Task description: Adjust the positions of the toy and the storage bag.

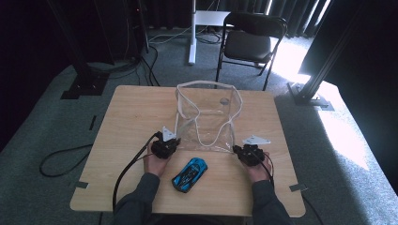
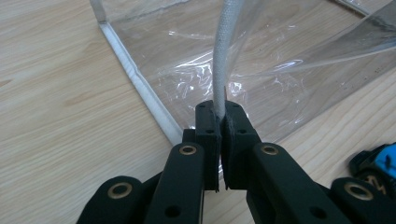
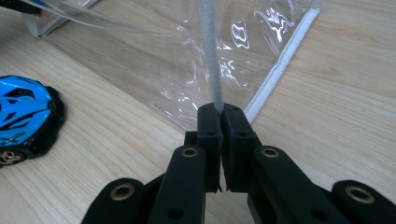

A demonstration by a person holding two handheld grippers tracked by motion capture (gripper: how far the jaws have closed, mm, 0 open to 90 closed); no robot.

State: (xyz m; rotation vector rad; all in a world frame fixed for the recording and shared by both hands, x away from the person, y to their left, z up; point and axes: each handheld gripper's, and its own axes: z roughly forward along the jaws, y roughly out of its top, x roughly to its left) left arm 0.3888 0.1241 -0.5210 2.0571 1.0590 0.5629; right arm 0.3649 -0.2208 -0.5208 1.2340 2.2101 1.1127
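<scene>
Table (image 1: pixel 131 117) of pale wood carries everything here, and the clear plastic bag (image 1: pixel 206 117) stands on it just past the middle, toward twelve o'clock from the person, its mouth facing them and its white-edged rim (image 1: pixel 209 85) arching at the far side. The step in hand looks like opening that mouth so the blue toy car (image 1: pixel 188 174) can go in; the car lies near the table's six o'clock edge, between the two hands and apart from the bag. The left gripper (image 1: pixel 170 139) sits at the bag's seven o'clock corner with its jaws closed on the white trim strip (image 2: pixel 219 70), and the right gripper (image 1: pixel 237 149) at the five o'clock corner is clamped on the trim strip on its side (image 3: pixel 209 56). To do this well, I judge both grips should stay firm while the hands lift a little and spread evenly toward nine and three o'clock, keeping the film taut without tearing the seam. The thin plastic will likely sag and cling, so an uneven pull could twist the mouth shut or drag the bag toward the car.
</scene>
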